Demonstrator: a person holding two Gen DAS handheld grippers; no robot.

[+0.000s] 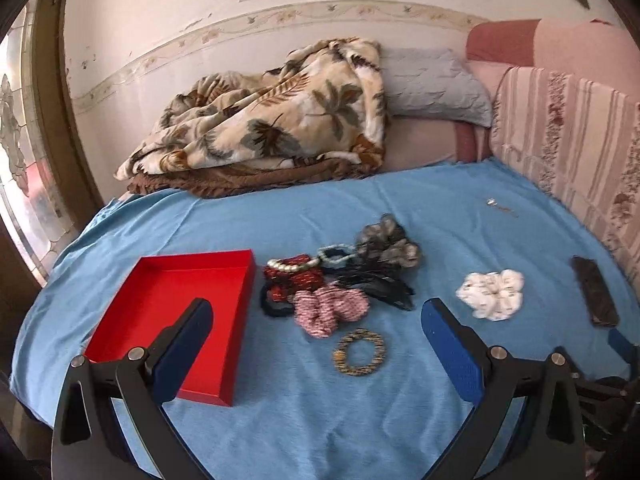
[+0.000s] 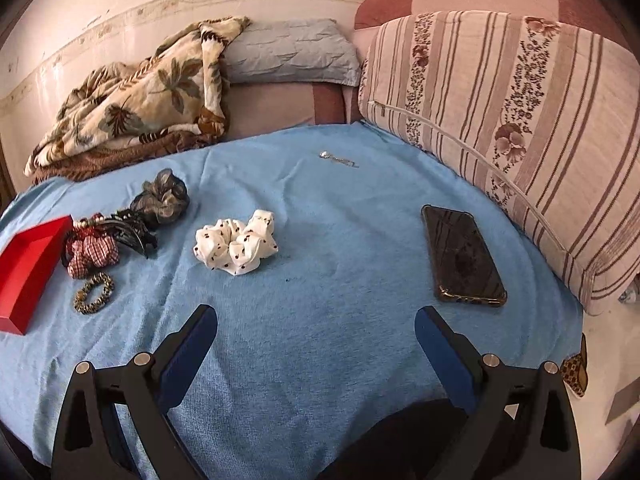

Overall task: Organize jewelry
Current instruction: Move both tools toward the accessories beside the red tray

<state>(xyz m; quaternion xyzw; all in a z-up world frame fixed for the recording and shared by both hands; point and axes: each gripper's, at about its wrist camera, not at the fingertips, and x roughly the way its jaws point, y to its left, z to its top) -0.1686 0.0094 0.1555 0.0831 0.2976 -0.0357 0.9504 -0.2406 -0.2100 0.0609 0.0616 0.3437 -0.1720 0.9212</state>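
You have one red tray (image 1: 132,312) on the blue cloth (image 1: 320,408). You can count three fabric scrunchies: one white with dark dots (image 2: 236,245), one red-and-white checked (image 1: 330,307), one grey (image 1: 386,240). There is one beaded bracelet (image 1: 359,352), one pearl strand (image 1: 290,267), one black hair claw (image 1: 380,286), one small silver chain (image 2: 338,159) and one phone (image 2: 462,256).

Tray (image 1: 132,320) left of scrunchie pile (image 1: 332,284); phone (image 2: 462,256) far right.
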